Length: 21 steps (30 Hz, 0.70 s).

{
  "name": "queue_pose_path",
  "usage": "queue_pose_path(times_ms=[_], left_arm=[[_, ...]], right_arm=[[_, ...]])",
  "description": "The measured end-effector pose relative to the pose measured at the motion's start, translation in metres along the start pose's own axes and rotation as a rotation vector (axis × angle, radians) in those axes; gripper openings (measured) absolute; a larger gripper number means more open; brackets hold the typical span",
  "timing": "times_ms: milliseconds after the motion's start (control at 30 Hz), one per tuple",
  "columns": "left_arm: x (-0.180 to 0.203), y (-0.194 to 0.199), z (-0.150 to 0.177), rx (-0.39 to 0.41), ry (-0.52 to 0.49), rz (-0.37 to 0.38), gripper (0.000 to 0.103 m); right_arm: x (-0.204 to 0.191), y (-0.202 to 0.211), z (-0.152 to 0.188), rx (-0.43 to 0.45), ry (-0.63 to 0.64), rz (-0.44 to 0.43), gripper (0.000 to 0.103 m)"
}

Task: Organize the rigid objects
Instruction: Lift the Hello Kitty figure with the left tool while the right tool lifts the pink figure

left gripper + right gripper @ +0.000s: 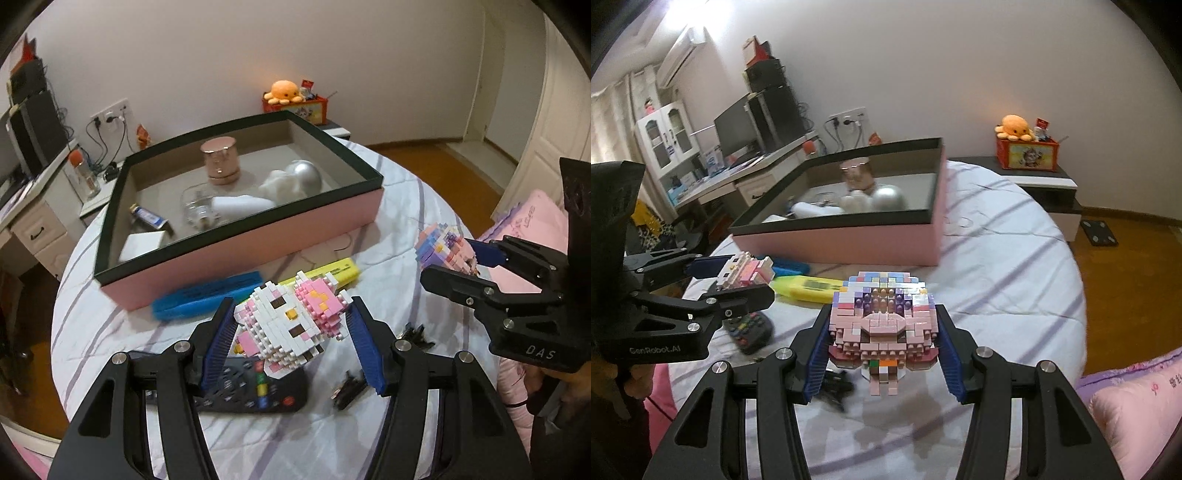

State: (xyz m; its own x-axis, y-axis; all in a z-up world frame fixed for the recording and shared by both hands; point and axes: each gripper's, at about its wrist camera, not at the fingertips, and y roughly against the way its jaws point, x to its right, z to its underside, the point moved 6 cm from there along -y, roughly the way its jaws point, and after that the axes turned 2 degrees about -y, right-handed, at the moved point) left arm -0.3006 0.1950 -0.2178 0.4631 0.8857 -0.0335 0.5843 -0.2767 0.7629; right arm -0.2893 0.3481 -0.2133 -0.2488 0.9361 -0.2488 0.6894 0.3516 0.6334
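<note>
My left gripper (291, 321) is shut on a white and pink brick-built cat figure (291, 317) and holds it above the round table. It also shows in the right wrist view (746, 275). My right gripper (882, 332) is shut on a pink and purple brick-built figure (882, 321), also held above the table; it shows in the left wrist view (443, 251) at the right. A pink box with a dark rim (236, 240) stands behind both, holding a rose-gold jar (220, 160), a silver ball (306, 177) and other items.
On the striped tablecloth (406, 206) lie a blue case (207, 295), a yellow case (332, 271), a black remote (258, 391) and small black clips (349, 387). A desk (33, 221) stands left. A red tin with an orange plush (1027, 147) sits on a side cabinet.
</note>
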Motion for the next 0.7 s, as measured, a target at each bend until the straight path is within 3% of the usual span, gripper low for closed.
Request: queue_pose_path(times_ms=[333, 533, 700], left_arm=[[-0.032, 0.032, -0.004, 0.096, 0.035, 0.018, 0.061], [-0.044, 0.019, 0.009, 0.061, 0.052, 0.029, 0.066], [-0.054, 0.001, 0.021, 0.018, 0.074, 0.006, 0.079]], right_arm=[[-0.043, -0.001, -0.025, 0.003, 0.085, -0.030, 0.053], [-0.052, -0.014, -0.030, -0.020, 0.118, -0.019, 0.053], [-0.044, -0.023, -0.021, -0.050, 0.093, -0.019, 0.053]])
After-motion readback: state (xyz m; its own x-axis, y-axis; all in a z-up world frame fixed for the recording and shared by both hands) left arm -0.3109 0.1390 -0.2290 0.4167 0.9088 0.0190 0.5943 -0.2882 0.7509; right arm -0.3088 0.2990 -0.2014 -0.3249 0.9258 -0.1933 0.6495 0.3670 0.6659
